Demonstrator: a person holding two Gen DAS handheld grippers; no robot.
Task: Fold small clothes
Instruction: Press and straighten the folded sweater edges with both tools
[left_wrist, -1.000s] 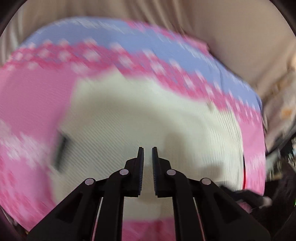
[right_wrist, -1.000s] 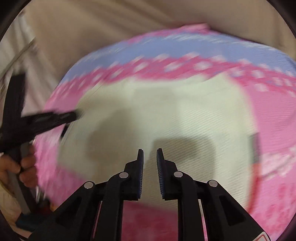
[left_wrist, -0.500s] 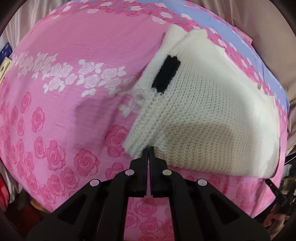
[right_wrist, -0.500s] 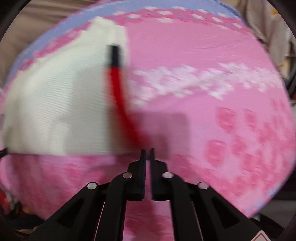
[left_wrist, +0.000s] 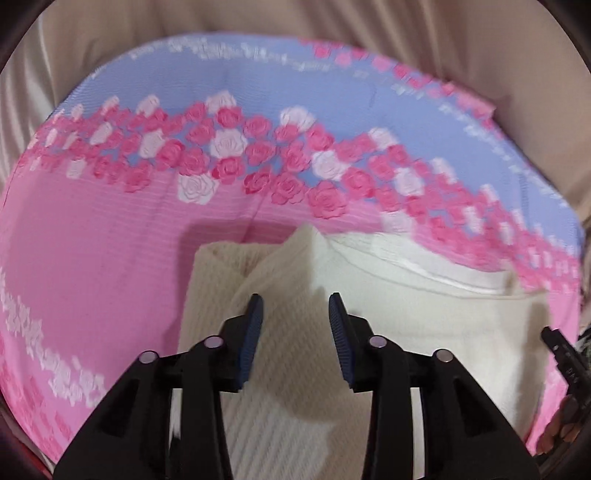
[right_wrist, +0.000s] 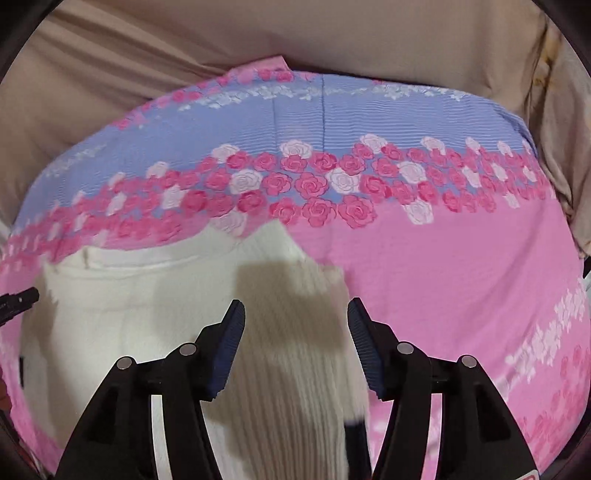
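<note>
both my left gripper (left_wrist: 295, 325) and right gripper (right_wrist: 295, 332) now spread, sweater (left_wrist: 424, 332) corners released; fold laid on bedsheet (right_wrist: 443, 277).

Open pink sheet (right_wrist: 461, 280) right of the folded cream knit (right_wrist: 147, 314), beige drape (right_wrist: 258, 40) behind

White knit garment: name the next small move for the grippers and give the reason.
Probably lower both grippers and pinch the near edge of the white knit garment. The left gripper and right gripper are open and hold nothing, and the garment lies partly folded on the floral sheet.
</note>
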